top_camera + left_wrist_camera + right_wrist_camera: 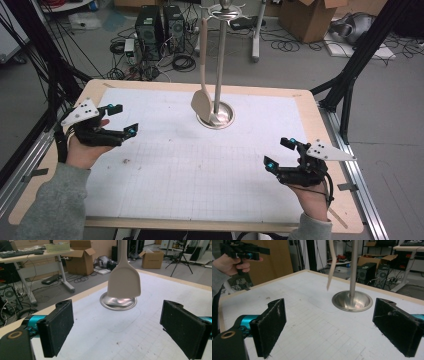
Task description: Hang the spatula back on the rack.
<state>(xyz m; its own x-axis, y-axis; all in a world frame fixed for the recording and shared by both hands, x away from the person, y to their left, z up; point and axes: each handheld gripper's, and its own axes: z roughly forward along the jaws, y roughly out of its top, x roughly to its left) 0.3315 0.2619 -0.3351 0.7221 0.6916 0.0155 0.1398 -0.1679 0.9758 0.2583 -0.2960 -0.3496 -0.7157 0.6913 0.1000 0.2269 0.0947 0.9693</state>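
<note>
Grippers, two, hand-held, both with jaws spread apart and nothing between the pads. Left gripper [119, 121]: raised over the left edge of the table [310, 107], grey three-cornered plate on top, jaws aimed toward the table's middle; in the left gripper view its two black pads frame the spatula blade head-on, well apart from it. Right gripper [277, 152]: low over the right front part of the table, jaws likewise gaping, pointed toward the middle; in the right gripper view its pads frame the stand's foot, with the other hand and its gripper [249, 253] seen farther off at upper left. Spatula [202, 97]: pale beige, long-handled, hanging blade-down from the stand, the blade just above the foot and beside the pole; whether the blade's lower edge touches the foot cannot quite be told from the high view, though the left gripper view shows it a little clear. Stand [220, 60]: shiny metal pole rising from a round dished foot [118, 302] at the far middle of the table, with hooks at its top. Table covering: white gridded sheet [200, 170] over a light wooden top, a small dark speck on its left part. Surroundings: grey floor with computer towers [160, 30], tangled cables, cardboard boxes [80, 258] and a desk.
</note>
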